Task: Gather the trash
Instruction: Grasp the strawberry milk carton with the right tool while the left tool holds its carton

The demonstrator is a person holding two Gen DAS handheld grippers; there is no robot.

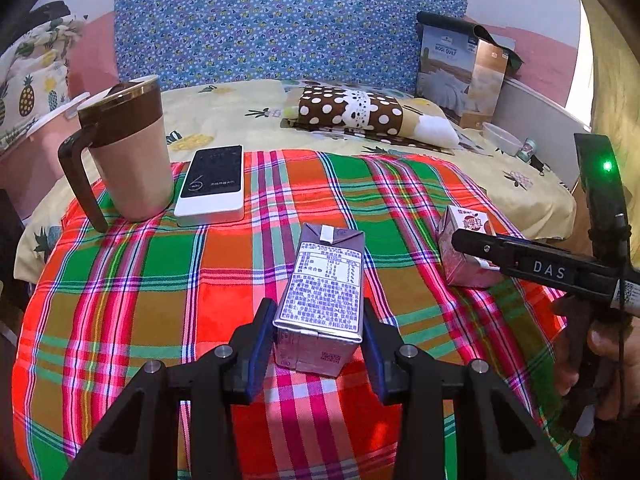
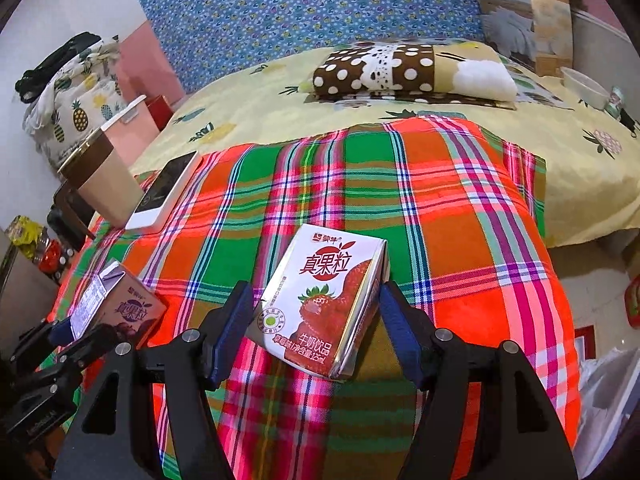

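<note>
**Two cartons on the plaid cloth**

Left gripper (image 1: 318,344): jaws clamp the purple carton (image 1: 324,292), its base resting on the plaid cloth (image 1: 224,280). Right gripper (image 2: 316,332): jaws released, straddling the strawberry carton (image 2: 320,300). Small print on the cartons is unreadable.

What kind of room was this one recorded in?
Most likely a bedroom: a bed with a pineapple-print sheet, a polka-dot pillow on it, and a boxed wool quilt by the wall.
</note>
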